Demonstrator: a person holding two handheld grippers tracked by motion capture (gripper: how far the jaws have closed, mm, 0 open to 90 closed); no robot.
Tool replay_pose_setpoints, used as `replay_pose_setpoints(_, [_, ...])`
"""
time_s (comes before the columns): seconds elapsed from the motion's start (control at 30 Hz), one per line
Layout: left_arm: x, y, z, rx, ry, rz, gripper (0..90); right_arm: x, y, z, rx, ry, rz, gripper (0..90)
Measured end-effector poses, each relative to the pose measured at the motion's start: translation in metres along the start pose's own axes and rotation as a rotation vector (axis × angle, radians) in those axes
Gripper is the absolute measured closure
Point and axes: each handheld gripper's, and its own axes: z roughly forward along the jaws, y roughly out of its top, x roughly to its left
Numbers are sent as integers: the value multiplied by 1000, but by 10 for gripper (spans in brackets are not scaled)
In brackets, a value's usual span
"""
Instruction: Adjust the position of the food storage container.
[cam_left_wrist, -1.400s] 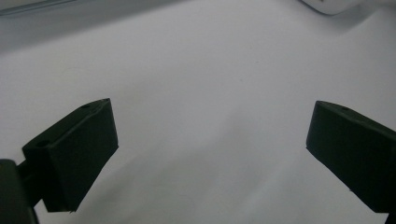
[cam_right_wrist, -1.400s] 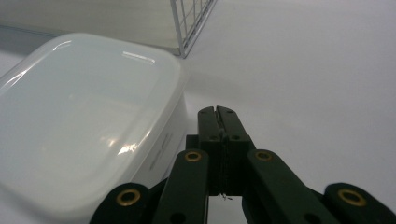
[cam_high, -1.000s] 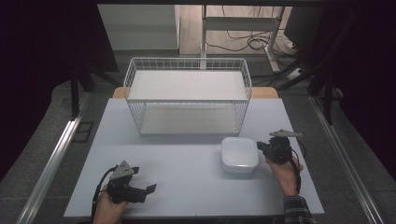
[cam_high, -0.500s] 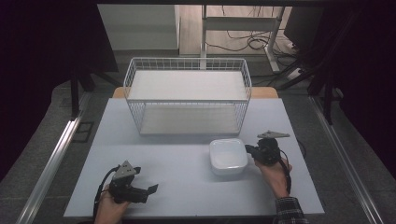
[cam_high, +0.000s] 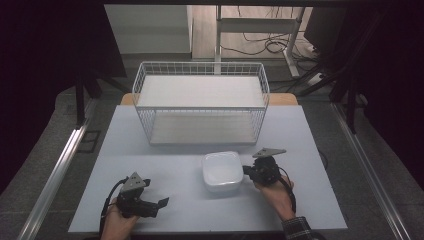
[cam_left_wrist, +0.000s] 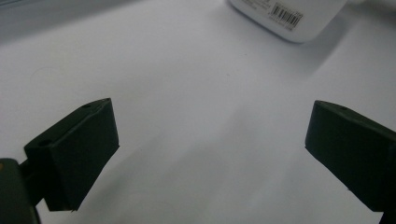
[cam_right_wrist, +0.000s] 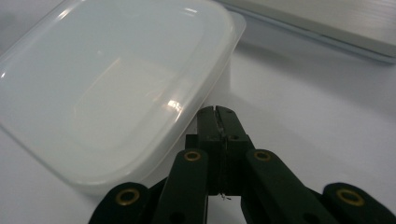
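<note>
A white lidded plastic container sits on the table's middle, in front of the wire basket. My right gripper is at the container's right side, held by a hand. In the right gripper view its jaws are shut together with nothing between them, tips against the container just under the lid's rim. My left gripper rests at the table's front left, held by the other hand. Its jaws stand wide open over bare table, and the container's corner with a barcode label lies farther off.
A white wire basket with a pale board inside stands at the back of the light grey table. Its lower edge lies just beyond the container. Dark floor, cables and table legs surround the table.
My right gripper has slid left across the table, and the white container has moved left with it, toward the middle. The left gripper has stayed where it was.
</note>
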Motion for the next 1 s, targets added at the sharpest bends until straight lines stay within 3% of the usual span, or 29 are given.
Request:
replay_pose_setpoints(0.3, [0,0,0,1,-3,-4,24,29,-1,8,23,62,-60,892])
replay_pose_setpoints(0.37, [0,0,0,1,-3,-3,24,29,-1,9,22,57,-71,891])
replay_pose_setpoints(0.5, [1,0,-1,-2,-8,-4,25,25,-1,-3,-23,-1,-83,858])
replay_pose_setpoints(0.7, [0,0,-1,1,-10,6,29,20,-14,-30,-89,-32,-103,600])
replay_pose_setpoints(0.83, [-1,-1,-1,7,-10,7,30,19,-22,-39,-130,-23,-87,285])
replay_pose_setpoints(0.93, [-1,-1,-1,9,-11,7,30,20,-31,-38,-116,-42,-94,93])
replay_pose_setpoints(1.0, [-1,-1,0,12,-10,8,30,21,-37,-36,-91,-76,-99,47])
